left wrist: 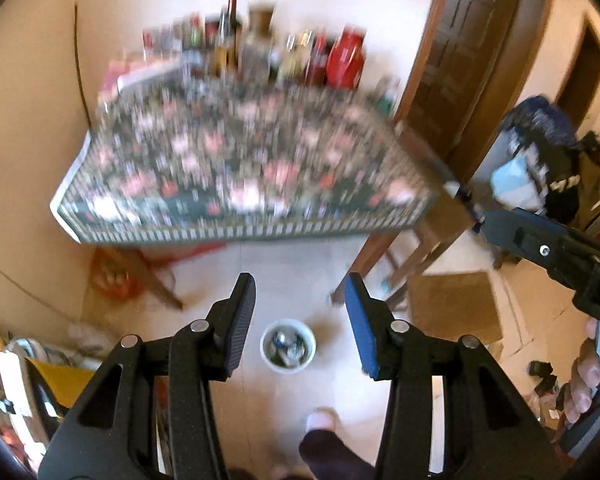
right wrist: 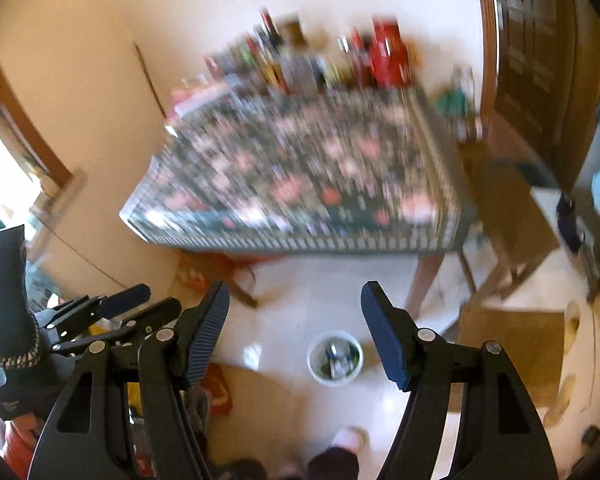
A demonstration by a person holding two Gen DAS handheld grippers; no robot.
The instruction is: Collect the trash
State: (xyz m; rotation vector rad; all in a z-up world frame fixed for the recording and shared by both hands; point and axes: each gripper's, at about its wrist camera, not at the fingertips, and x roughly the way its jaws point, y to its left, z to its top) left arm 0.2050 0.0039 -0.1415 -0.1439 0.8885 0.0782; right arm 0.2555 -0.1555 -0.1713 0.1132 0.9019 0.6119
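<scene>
A white round bin (left wrist: 288, 345) with crushed cans and scraps inside stands on the pale tiled floor; it also shows in the right wrist view (right wrist: 335, 357). My left gripper (left wrist: 300, 286) is open and empty, held high above the bin. My right gripper (right wrist: 295, 294) is open and empty, also high above the floor. The right gripper's body shows at the right edge of the left wrist view (left wrist: 556, 248). The left gripper shows at the left of the right wrist view (right wrist: 116, 308). Both views are motion-blurred.
A table with a floral cloth (left wrist: 244, 168) stands ahead, with bottles and jars (left wrist: 260, 48) crowded at its back edge. A wooden chair (left wrist: 416, 240) and flat cardboard (left wrist: 452, 304) lie to the right. Red bags (left wrist: 116, 276) sit under the table. My foot (left wrist: 320, 420) is below.
</scene>
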